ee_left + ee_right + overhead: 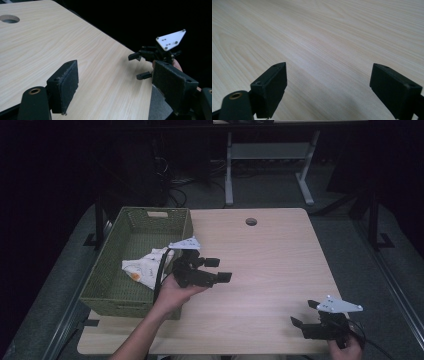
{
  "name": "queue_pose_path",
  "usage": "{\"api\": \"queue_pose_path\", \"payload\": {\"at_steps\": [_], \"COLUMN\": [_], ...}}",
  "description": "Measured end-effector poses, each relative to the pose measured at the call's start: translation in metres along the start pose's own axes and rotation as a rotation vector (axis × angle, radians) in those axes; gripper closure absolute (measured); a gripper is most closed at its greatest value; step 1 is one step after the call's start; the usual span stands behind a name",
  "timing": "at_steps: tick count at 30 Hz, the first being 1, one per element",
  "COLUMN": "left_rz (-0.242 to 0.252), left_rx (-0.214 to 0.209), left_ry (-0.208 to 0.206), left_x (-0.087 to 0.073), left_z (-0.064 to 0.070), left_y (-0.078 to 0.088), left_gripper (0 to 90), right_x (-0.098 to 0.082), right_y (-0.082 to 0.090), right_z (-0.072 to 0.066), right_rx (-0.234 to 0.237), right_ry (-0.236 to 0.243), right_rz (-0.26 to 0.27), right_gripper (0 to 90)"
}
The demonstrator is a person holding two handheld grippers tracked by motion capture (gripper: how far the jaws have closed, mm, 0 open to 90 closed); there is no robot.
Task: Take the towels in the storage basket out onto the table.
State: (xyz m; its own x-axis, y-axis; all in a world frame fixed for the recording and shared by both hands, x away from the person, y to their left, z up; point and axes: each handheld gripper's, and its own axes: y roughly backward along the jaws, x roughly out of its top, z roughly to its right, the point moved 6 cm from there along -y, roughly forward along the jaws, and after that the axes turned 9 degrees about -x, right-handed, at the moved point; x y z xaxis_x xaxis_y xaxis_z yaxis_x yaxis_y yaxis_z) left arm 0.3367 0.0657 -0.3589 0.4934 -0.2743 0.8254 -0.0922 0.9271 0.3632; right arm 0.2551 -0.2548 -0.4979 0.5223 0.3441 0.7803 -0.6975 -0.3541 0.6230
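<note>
My left gripper (219, 269) hovers over the wooden table (270, 260) just right of a green woven basket (111, 270), open, with nothing between its jaws. In the left gripper view its jaws (115, 85) stand wide apart above bare wood. A crumpled white wrapper with an orange mark (144, 266) lies inside the basket. My right gripper (304, 312) rests low near the table's front right corner, open and empty; its jaws (328, 87) frame bare tabletop. The right gripper (140, 65) also shows far off in the left gripper view.
A round cable hole (251, 221) sits near the table's far edge. Beyond the table stands a white desk frame (270, 160) on a dark floor with cables. The table edge drops off close to the right gripper.
</note>
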Motion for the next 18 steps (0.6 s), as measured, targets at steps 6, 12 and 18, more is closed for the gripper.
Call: {"api": "queue_pose_path", "payload": {"at_steps": [6, 12, 18], "left_rz": [-0.032, -0.054, -0.088], "left_rx": [-0.008, 0.005, 0.028], "left_ry": [-0.016, -0.022, -0.018], "left_x": [0.004, 0.009, 0.010], "left_z": [-0.002, -0.009, -0.019], "left_y": [0.013, 0.025, 0.037], "left_gripper": [22.0, 22.0, 21.9], "right_x": [0.000, -0.001, -0.001], "right_y": [0.000, 0.000, 0.000], "right_z": [-0.001, 0.001, 0.000], "right_rx": [0.000, -0.005, -0.007], "right_ry": [0.002, 0.000, 0.001], "right_rz": [-0.003, -0.002, -0.004], "right_gripper": [14.0, 14.0, 14.0]}}
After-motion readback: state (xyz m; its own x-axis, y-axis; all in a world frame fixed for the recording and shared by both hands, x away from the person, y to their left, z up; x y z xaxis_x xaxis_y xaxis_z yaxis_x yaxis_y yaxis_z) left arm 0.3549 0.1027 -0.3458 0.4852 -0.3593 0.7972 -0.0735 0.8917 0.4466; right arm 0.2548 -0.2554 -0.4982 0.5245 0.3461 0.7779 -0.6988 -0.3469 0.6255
